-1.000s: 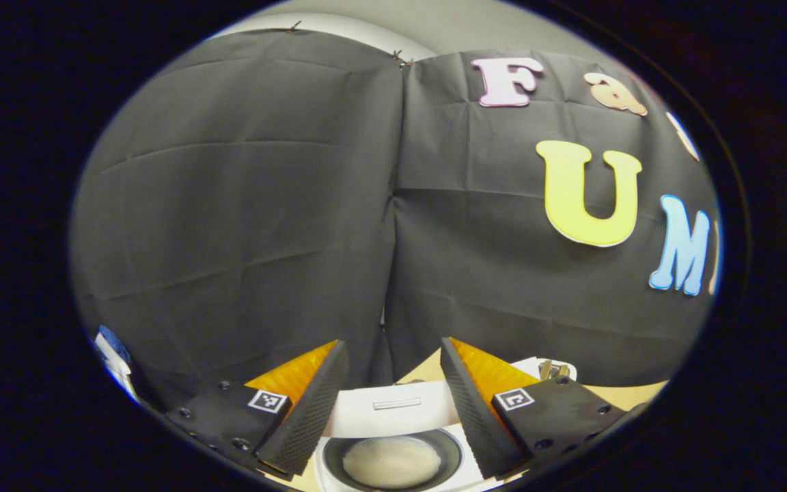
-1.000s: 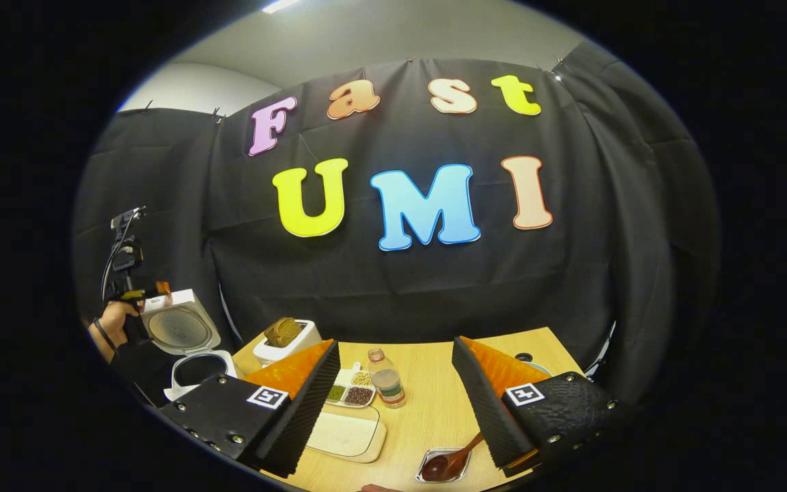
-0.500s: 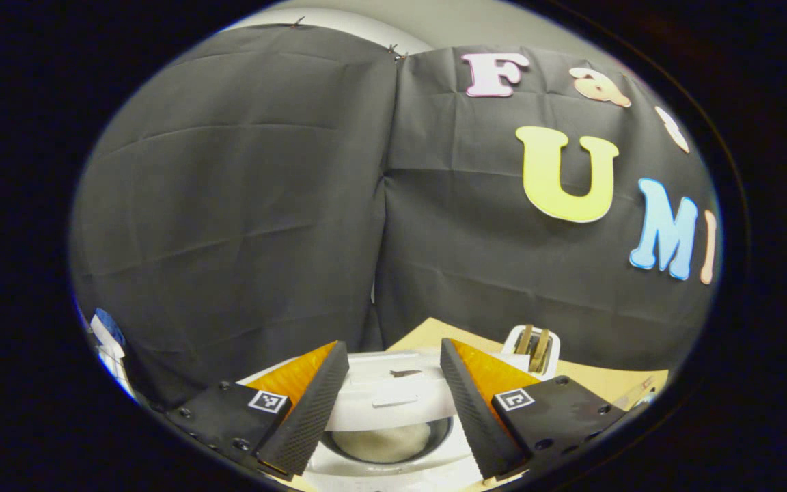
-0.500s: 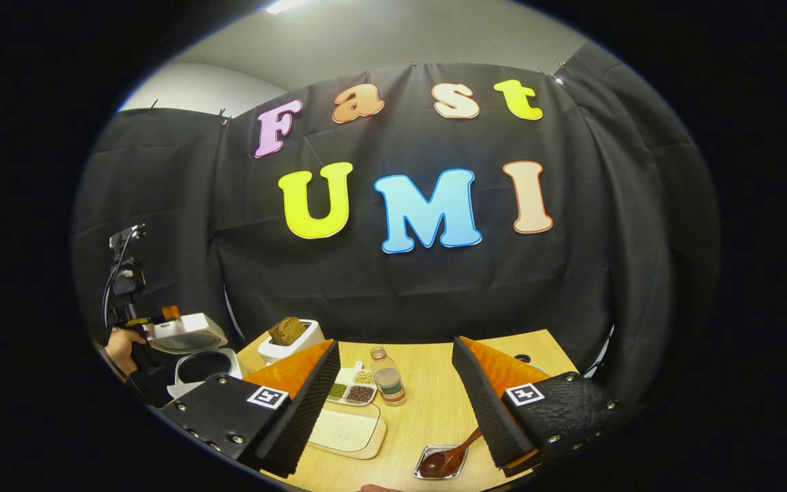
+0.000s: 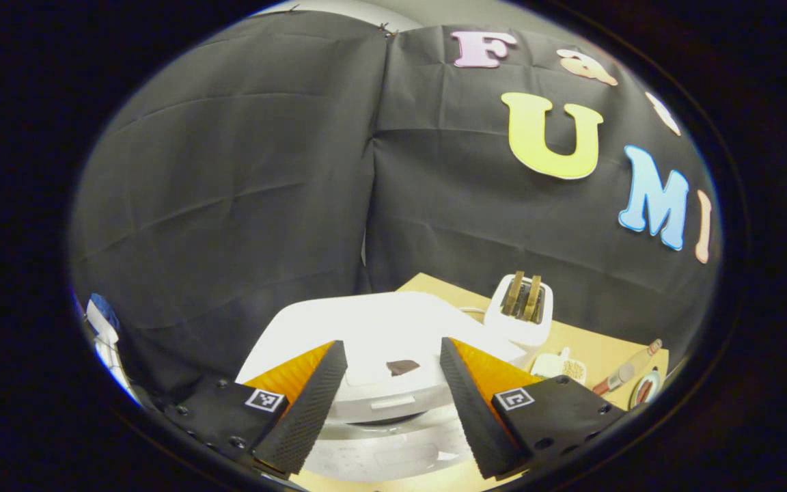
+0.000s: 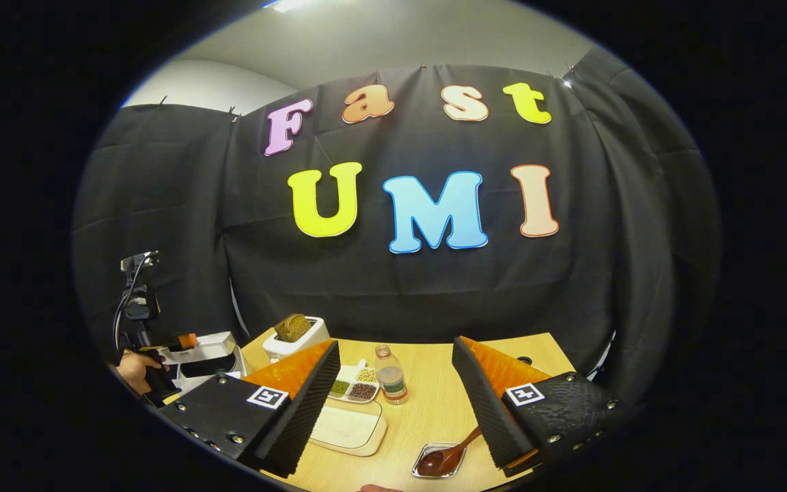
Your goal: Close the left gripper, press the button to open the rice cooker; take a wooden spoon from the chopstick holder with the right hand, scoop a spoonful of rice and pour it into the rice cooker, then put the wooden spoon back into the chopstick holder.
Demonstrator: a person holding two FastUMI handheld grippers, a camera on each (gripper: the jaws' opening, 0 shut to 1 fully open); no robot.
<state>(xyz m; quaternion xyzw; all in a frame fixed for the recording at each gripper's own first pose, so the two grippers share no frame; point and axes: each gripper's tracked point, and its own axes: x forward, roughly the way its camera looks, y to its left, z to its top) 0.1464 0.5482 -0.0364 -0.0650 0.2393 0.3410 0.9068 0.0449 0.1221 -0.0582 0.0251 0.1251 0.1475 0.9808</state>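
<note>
our left gripper [image 5: 393, 403] is spread wide, holding nothing, with the cooker [image 5: 380, 342] lid nearly down just ahead. our right gripper [image 6: 393, 410] gapes empty above the tabletop [image 6: 434, 410], spoon [image 6: 445, 458] just below.

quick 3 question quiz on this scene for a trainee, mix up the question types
1. True or false: the rice cooker lid stands fully upright and open.
2. Multiple choice: in the right gripper view, the wooden spoon rests with its bowl in
A. a small metal tray
B. the toaster
C. the bottle
3. Fill in: the right gripper has its fingers apart and holds ____.

Key
1. False: the lid is lowered almost onto the cooker body, with the left gripper right over it.
2. A
3. nothing
</note>
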